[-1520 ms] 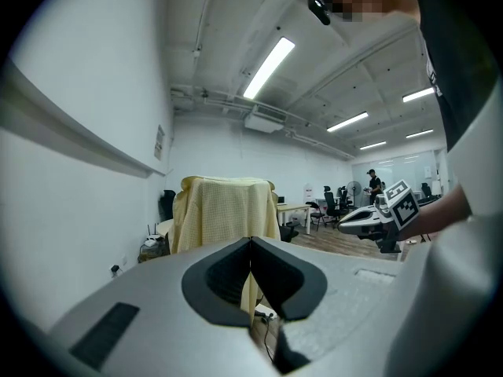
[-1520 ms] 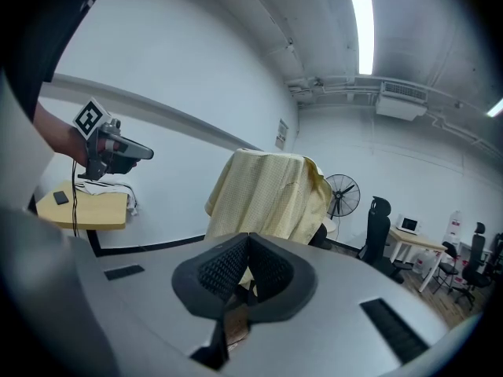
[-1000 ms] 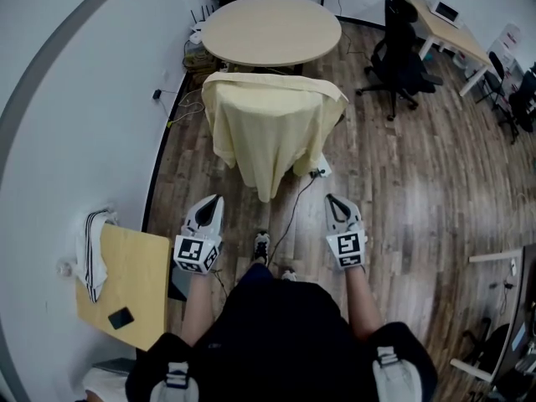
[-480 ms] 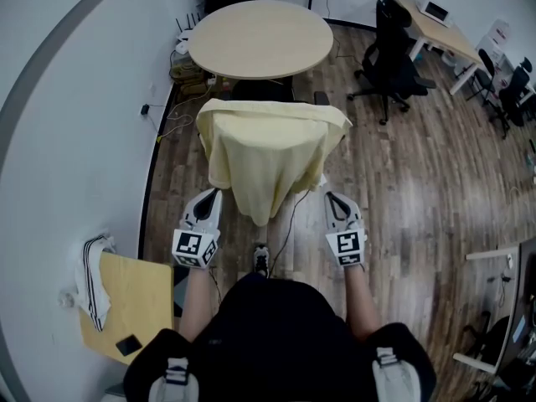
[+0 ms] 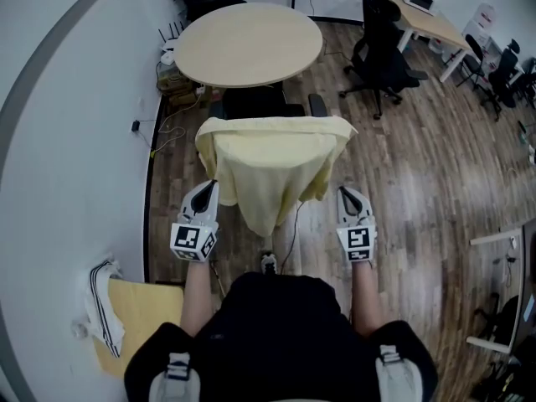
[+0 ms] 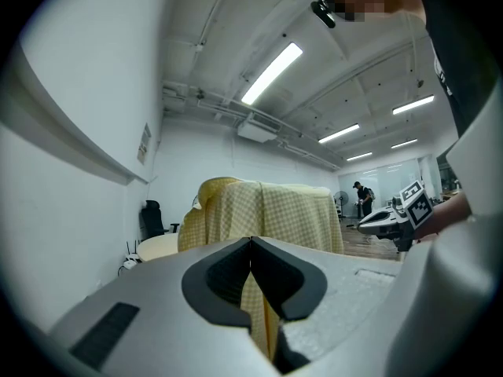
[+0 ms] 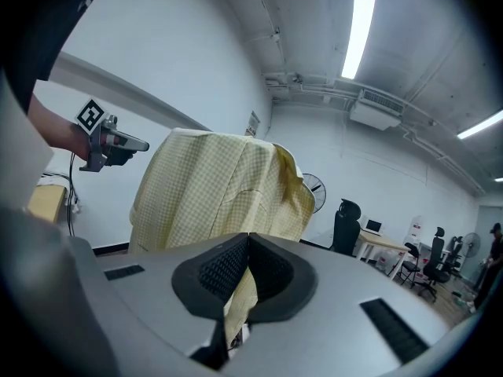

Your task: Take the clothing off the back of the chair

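Note:
A pale yellow checked garment [image 5: 272, 162] hangs over the back of a black chair [image 5: 255, 103] just in front of me, its tail drooping toward the floor. My left gripper [image 5: 207, 189] is shut and empty, with its tip right at the garment's left edge. My right gripper [image 5: 346, 193] is also shut and empty, a little off the garment's right edge. In the left gripper view the garment [image 6: 259, 214] rises beyond the closed left gripper [image 6: 251, 240]. The right gripper view shows the garment [image 7: 212, 195] past the closed right gripper [image 7: 248, 236].
A round beige table [image 5: 247, 44] stands behind the chair. A black office chair [image 5: 381, 53] and a desk [image 5: 419, 15] are at the back right. A wooden side table [image 5: 146, 308] with a striped towel [image 5: 105, 308] sits by the left wall. A cable [image 5: 289, 224] runs across the wood floor.
Both grippers have moved forward toward the chair and now flank the hanging garment. The chair and table appear closer. Both stay shut.

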### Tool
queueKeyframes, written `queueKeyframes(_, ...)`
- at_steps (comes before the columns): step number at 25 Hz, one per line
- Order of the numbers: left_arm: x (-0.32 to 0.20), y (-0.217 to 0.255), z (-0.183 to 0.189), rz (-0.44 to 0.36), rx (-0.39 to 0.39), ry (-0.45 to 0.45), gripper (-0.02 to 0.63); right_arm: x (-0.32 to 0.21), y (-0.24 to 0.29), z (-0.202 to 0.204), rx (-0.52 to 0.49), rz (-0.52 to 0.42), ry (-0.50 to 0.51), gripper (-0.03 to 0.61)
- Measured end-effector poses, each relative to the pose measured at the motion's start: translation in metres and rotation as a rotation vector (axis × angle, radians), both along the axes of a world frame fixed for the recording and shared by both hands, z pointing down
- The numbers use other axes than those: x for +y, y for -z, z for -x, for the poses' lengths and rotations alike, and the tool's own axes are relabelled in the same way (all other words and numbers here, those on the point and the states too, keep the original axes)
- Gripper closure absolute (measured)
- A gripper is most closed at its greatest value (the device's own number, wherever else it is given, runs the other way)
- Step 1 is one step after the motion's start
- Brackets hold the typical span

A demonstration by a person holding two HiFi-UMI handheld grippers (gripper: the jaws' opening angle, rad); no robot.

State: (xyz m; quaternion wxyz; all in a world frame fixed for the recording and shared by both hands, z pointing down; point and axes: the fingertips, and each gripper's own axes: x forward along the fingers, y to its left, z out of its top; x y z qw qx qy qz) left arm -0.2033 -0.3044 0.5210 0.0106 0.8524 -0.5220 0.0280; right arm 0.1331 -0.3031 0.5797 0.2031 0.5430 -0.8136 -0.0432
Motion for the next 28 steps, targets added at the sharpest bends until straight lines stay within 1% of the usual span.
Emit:
queueKeyframes(3,-0.014,0.003,0.006,-0.029,0.001,-0.009,0.612,-0.005,-0.001,0.002,0.007,-0.016,-0.023,0.583)
queueKeyframes(9,-0.026,0.006,0.012,-0.039,0.003,-0.040,0.612,-0.003,-0.003,0.012,0.008,-0.006,-0.051,0.583)
queueKeyframes(14,-0.031,0.005,0.025,-0.030,0.025,-0.026,0.612,-0.010,-0.001,0.010,0.013,-0.005,-0.066,0.583)
queueKeyframes(19,-0.040,0.009,0.038,-0.040,0.014,-0.013,0.612,-0.026,0.008,0.017,0.006,-0.026,-0.064,0.583)
queueKeyframes(24,-0.047,0.015,0.041,-0.064,0.025,0.004,0.612,-0.044,0.017,0.018,0.028,-0.065,-0.032,0.583)
queueKeyframes(28,-0.053,0.021,0.036,-0.072,0.014,0.003,0.612,-0.054,0.026,0.007,0.024,-0.066,-0.062,0.583)
